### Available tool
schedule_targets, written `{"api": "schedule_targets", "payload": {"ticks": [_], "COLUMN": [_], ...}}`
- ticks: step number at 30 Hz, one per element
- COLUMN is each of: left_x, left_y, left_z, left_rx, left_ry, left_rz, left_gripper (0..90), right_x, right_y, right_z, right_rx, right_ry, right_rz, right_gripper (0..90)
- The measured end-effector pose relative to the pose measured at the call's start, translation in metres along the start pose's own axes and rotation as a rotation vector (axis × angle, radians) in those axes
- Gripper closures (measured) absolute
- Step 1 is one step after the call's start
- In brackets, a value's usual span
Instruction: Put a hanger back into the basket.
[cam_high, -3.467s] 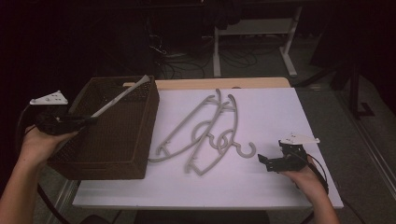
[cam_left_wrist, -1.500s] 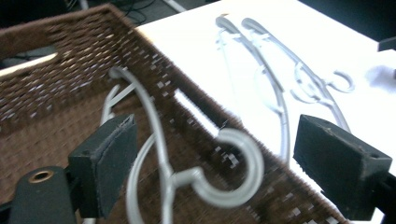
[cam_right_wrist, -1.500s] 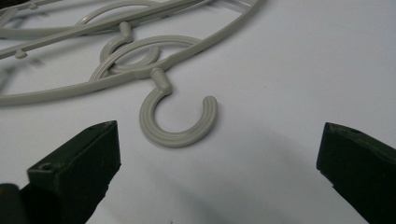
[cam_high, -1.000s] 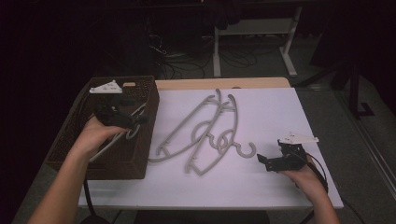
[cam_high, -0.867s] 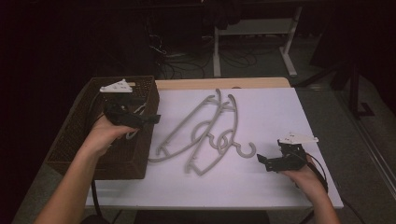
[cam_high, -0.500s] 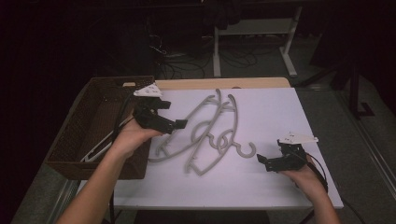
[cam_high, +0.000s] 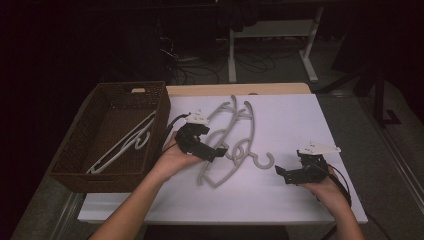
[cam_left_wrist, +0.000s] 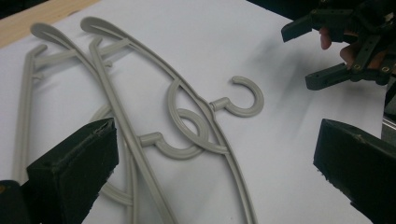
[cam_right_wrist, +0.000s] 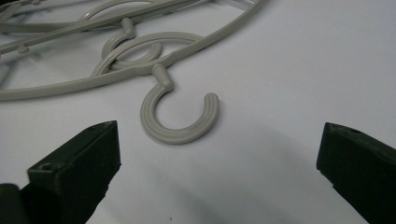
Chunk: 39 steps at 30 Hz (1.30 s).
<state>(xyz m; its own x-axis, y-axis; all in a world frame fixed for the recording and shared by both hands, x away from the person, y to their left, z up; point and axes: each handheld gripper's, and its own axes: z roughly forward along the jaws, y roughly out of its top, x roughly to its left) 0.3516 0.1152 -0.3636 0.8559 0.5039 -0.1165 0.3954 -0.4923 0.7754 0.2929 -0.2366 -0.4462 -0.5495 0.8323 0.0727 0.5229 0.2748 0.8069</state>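
A few grey plastic hangers lie overlapped on the white table, their hooks tangled near the middle. My left gripper hovers open over the pile's left side; its view has the hangers spread between and beyond its wide-apart jaws. My right gripper rests open at the front right, pointing left at the free hook. That hook lies just ahead of its jaws, untouched. One more hanger lies inside the brown wicker basket.
The basket stands at the table's left edge, beside my left forearm. Bare white tabletop extends to the right and front of the pile. The right gripper shows at the upper right of the left gripper view. Desk legs and cables stand beyond the far edge.
My left gripper left a hanger in the basket and moved right, out of the basket, to the pile on the table. The right gripper has stayed put.
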Motion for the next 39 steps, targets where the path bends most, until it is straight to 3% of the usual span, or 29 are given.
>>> {"api": "schedule_targets", "payload": {"ticks": [8, 13, 22, 27, 29, 38, 39], "left_x": [-0.003, -0.003, 0.000, 0.002, 0.003, 0.006, 0.006], "left_y": [-0.013, -0.019, -0.027, -0.030, -0.030, -0.031, -0.031], "left_z": [0.016, 0.020, 0.020, 0.020, 0.019, 0.016, 0.015], "left_rx": [0.037, 0.053, 0.066, 0.072, 0.074, 0.068, 0.066], "left_ry": [-0.019, -0.024, -0.017, -0.015, -0.013, -0.006, -0.004], "left_rz": [0.005, 0.005, -0.004, -0.009, -0.010, -0.014, -0.014], "left_gripper": [0.0, 0.0, 0.0, 0.0, 0.0, 0.0, 0.0], "right_x": [0.004, 0.003, 0.005, -0.004, -0.009, -0.015, -0.014], "right_y": [0.005, 0.012, 0.034, 0.043, 0.044, 0.033, 0.031], "right_z": [0.006, 0.008, 0.027, 0.041, 0.048, 0.059, 0.060], "right_rx": [0.027, 0.050, 0.113, 0.145, 0.157, 0.242, 0.255], "right_ry": [0.007, -0.012, -0.015, -0.056, -0.050, -0.007, 0.021], "right_rz": [0.004, 0.029, 0.006, -0.002, 0.006, 0.016, 0.021], "right_gripper": [4.8, 26.7, 60.1, 80.8, 85.6, 88.8, 89.1]}}
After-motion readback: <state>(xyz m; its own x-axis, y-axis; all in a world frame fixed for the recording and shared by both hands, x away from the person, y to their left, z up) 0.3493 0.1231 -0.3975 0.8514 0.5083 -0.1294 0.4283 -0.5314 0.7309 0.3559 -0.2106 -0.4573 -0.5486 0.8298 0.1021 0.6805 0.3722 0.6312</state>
